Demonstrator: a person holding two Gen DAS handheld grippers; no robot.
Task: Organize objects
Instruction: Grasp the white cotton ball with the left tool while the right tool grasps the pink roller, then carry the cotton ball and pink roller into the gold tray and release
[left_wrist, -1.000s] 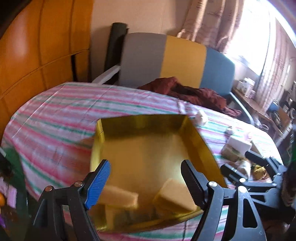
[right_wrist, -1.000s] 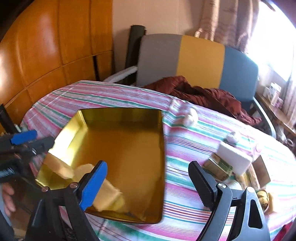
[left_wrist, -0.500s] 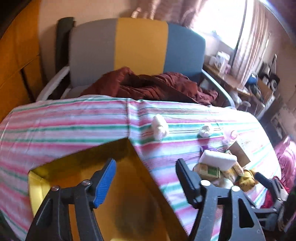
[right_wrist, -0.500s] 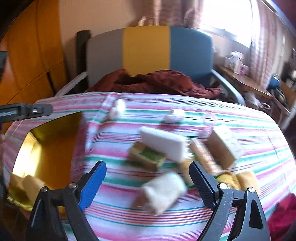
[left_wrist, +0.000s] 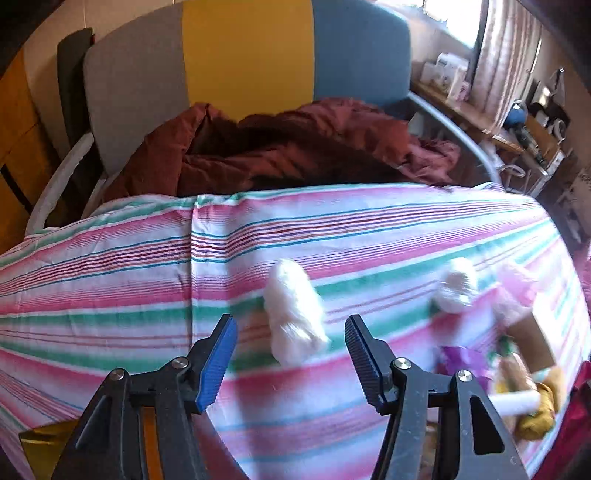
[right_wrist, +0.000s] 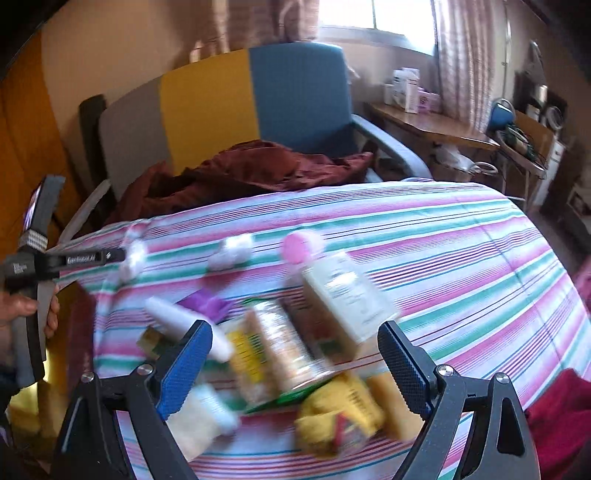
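My left gripper is open and empty, with a white wrapped roll lying on the striped tablecloth between its fingers. A second white bundle lies to the right. My right gripper is open and empty above a blurred pile: a clear packet of biscuits, a cream box, a white tube, a yellow packet and a pink-capped item. A corner of the gold tray shows at the lower left.
A grey, yellow and blue bench seat with a dark red cloth stands behind the table. A wooden side table with boxes stands at the right. The left gripper's body shows at the left edge of the right wrist view.
Both grippers swung right, away from the gold tray with its yellow blocks. The left now frames the white roll; the right is over the pile of packets. Both stayed open.
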